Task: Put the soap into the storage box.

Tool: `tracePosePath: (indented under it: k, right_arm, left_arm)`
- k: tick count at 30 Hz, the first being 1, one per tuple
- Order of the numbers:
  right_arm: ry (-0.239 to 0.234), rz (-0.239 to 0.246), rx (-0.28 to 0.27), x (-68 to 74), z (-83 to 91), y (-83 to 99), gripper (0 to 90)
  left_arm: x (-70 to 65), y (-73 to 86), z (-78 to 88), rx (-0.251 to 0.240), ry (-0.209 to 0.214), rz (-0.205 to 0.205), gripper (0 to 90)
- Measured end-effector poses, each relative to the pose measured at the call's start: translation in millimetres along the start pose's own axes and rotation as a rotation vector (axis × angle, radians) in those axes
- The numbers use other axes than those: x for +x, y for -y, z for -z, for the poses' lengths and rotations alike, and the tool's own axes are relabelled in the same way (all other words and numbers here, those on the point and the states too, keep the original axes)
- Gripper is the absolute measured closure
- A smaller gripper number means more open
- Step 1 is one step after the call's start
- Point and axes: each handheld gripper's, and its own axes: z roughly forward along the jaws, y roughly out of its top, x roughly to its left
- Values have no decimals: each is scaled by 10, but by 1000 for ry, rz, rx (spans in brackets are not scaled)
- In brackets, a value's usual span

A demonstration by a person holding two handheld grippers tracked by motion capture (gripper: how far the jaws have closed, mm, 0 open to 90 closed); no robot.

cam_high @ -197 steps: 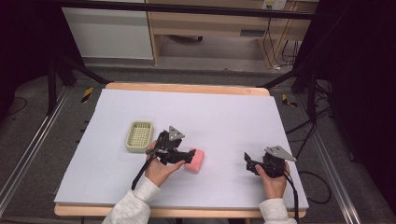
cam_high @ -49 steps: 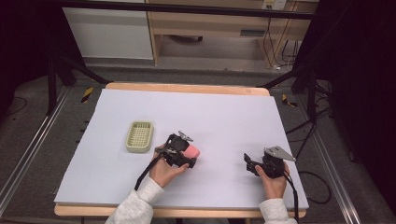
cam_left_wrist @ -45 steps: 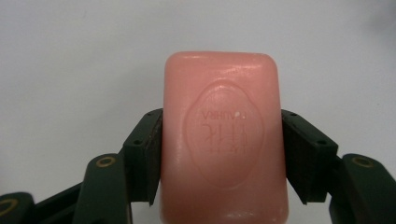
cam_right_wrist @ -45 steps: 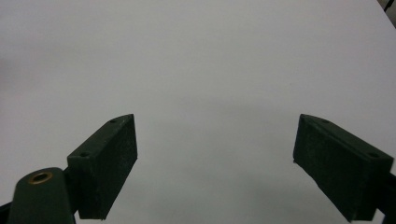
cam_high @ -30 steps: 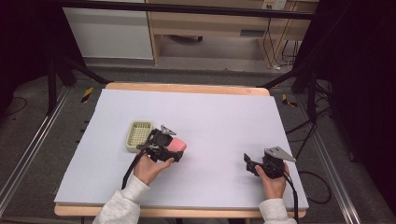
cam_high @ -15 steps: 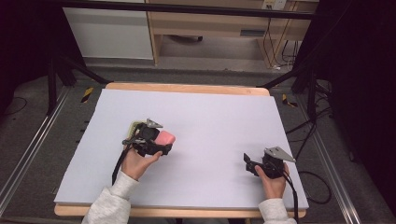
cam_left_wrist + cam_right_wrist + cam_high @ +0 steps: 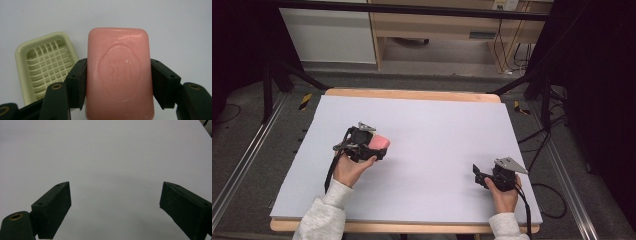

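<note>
Pale lilac sheeting covers the worktop (image 7: 437,125) where we sit, with a dim floor, cables and a wooden cabinet beyond its far edge. We hold the left gripper (image 7: 373,148) over the left part of the sheet, its fingers (image 7: 79,82) pressed against the two long sides of a pink bar of soap (image 7: 119,72), so the bar sits square between them and cannot slip or twist. Carried this way, it appears bound for the pale green soap dish (image 7: 43,63), which lies on the sheet just beside and below the bar in the left gripper view; in the high view our hand covers that spot. The soap is a rounded rectangle, smooth and slightly glossy, with an oval emblem and lettering stamped into its upper face and no visible wear at the edges. The dish is shallow, its floor a raised grid meant to let water drain, and nothing lies in it. We keep the right gripper (image 7: 484,175) resting near the right front corner, its fingers (image 7: 53,207) spread wide with bare sheet between them, apparently waiting out of the way.
</note>
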Motion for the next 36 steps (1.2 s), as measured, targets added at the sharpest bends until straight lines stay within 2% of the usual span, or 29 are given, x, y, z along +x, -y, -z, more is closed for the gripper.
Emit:
tracePosePath:
  k: [18, 36]
  right_arm:
    - [0, 2, 0, 1, 0, 0, 102]
    - [-2, 4, 1, 4, -1, 0, 102]
  left_arm:
    - [307, 31, -42, 1, -56, 71, 373]
    - [499, 26, -106, -18, -114, 119, 373]
